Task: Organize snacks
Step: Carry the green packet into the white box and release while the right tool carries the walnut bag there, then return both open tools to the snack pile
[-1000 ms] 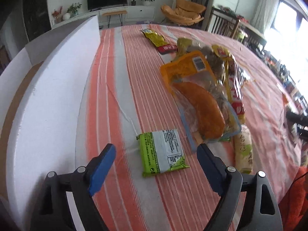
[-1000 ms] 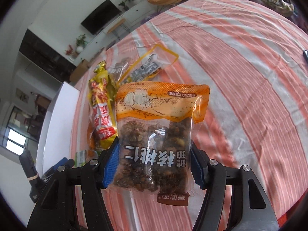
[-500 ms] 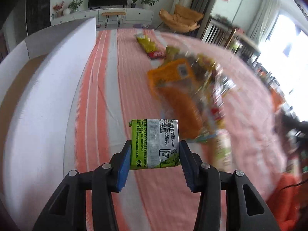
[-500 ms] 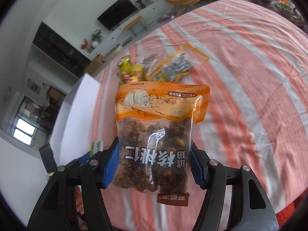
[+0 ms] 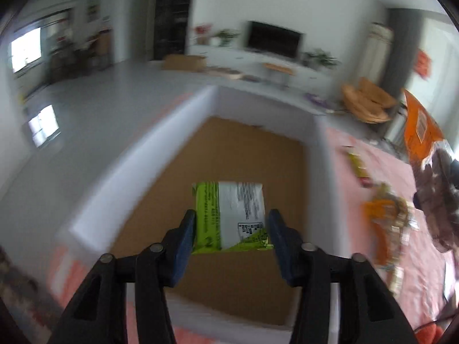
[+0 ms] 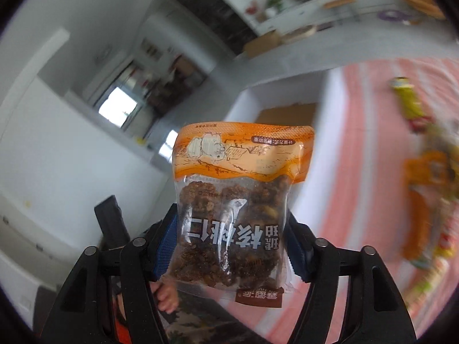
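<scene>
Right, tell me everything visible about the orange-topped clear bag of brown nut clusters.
The orange-topped clear plastic bag of brown nut clusters stands upright between the blue-padded fingers of the right gripper, whose jaws have just been opening. Its orange header carries a white cartoon animal; white characters, upside down to the camera, run across the clear body, with a brown label at the bottom seal. It hangs in the air before the white-walled, cardboard-floored box. Whether the pads press it is unclear.

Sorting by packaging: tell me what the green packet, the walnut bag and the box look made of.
Green packet: glossy plastic film, printed, crimped edge.
Walnut bag: clear shiny plastic with an orange printed top; contents show through.
Box: white matte walls, possibly foam board or coated card; brown floor looks like cardboard.
</scene>
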Available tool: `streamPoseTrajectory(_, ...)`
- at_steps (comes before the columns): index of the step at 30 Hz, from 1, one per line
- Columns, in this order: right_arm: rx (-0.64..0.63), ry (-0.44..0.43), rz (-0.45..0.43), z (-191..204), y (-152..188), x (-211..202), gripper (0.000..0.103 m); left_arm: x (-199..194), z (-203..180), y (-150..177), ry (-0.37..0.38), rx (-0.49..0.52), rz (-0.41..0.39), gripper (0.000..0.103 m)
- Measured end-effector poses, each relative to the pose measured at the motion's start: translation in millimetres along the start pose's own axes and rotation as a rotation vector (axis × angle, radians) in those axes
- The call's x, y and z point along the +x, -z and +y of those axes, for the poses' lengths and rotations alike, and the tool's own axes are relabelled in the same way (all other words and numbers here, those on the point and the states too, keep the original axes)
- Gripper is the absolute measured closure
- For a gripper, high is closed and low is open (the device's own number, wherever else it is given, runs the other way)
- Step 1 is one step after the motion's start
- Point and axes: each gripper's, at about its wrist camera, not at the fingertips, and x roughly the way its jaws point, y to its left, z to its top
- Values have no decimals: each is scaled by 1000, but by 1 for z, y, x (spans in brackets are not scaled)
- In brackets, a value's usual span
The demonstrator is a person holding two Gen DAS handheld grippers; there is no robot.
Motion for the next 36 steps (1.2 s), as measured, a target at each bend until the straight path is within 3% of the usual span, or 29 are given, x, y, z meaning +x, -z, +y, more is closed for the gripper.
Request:
streamPoseTrajectory(2,17,-14,69,4,-6,32,24,4,23,6,-23,-54,10,20)
streamPoseTrajectory(4,8,28,99,5,-7,50,24,1,32,14,-15,-79,0,19)
streamPoseTrajectory(7,-13,44,60,3,-2,41,24,0,25,19,-1,-75,-14,19)
streamPoseTrajectory(12,-42,167,-27,-25,12,10,24,-3,-18,20,147,-25,-24,19)
streamPoseTrajectory(15,-44,333,-86,-66,43,-23,24,-12,-69,27,284,67,-13,14)
streamPoseTrajectory(18,-19,556,-148,-120,80,-57,24,-13,-143,49,431,200,35,5)
streamPoseTrajectory(21,52,774,-188,-174,115,-93,24,6,-203,78,505,315,120,5)
streamPoseTrajectory(24,137,944,-231,-214,140,-130,24,39,-245,99,495,391,172,5)
streamPoseTrajectory(27,176,1031,-263,-234,154,-155,24,76,-264,112,442,428,190,5)
streamPoseTrajectory(31,213,1045,-288,-240,166,-166,24,105,-270,115,382,412,171,5)
streamPoseTrajectory(36,251,1035,-282,-250,165,-169,24,126,-259,121,370,386,176,5)
